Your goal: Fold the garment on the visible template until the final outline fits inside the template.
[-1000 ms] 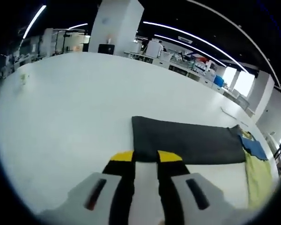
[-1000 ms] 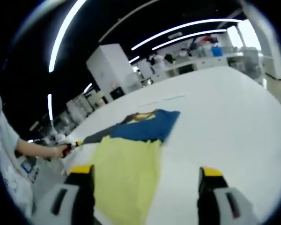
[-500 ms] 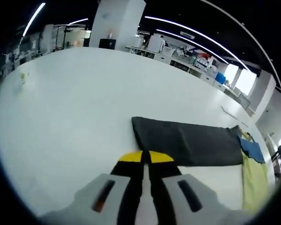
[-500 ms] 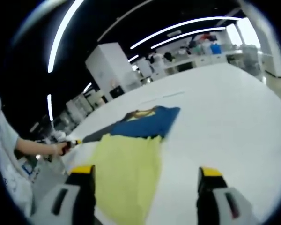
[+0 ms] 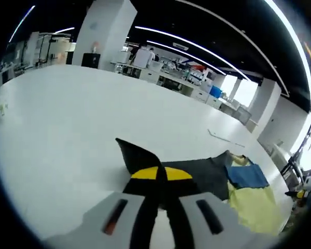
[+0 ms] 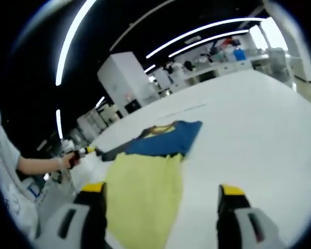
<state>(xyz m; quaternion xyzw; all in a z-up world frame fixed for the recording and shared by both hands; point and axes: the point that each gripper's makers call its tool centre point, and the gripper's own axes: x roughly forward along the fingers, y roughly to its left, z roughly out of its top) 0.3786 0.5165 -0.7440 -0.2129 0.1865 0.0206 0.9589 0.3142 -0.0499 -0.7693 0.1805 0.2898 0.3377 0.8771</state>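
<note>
I am working on a broad white table (image 5: 67, 119) in a large, dim hall with long strip lights overhead, a white pillar (image 5: 101, 31) past the far edge, and benches crowded with equipment along the back. A thin pale strip (image 5: 225, 137) lies on the table well beyond the garment, toward the far side.

My left gripper (image 5: 161, 174) has its yellow-tipped jaws pressed together on the dark grey part of the garment (image 5: 197, 174), pinching a corner of that cloth so that it stands up in a peak just past the jaw tips. From there the grey cloth runs off to the right in the left gripper view, meeting the blue panel (image 5: 247, 175) and then the pale yellow panel (image 5: 251, 205) toward the near right edge of the table.

In the right gripper view, my right gripper (image 6: 156, 192) has its jaws spread wide, holding nothing, hovering above the near end of the garment. The yellow panel (image 6: 142, 194) lies flat between and ahead of the jaws, nearer the left one; the blue panel (image 6: 166, 140) lies beyond it, with a yellowish neckline at its far end. The dark grey part (image 6: 110, 153) trails off left to my left gripper (image 6: 85, 151), gripped in my hand (image 6: 70, 160) at the table's left edge, my sleeve (image 6: 8, 176) beside it.
</note>
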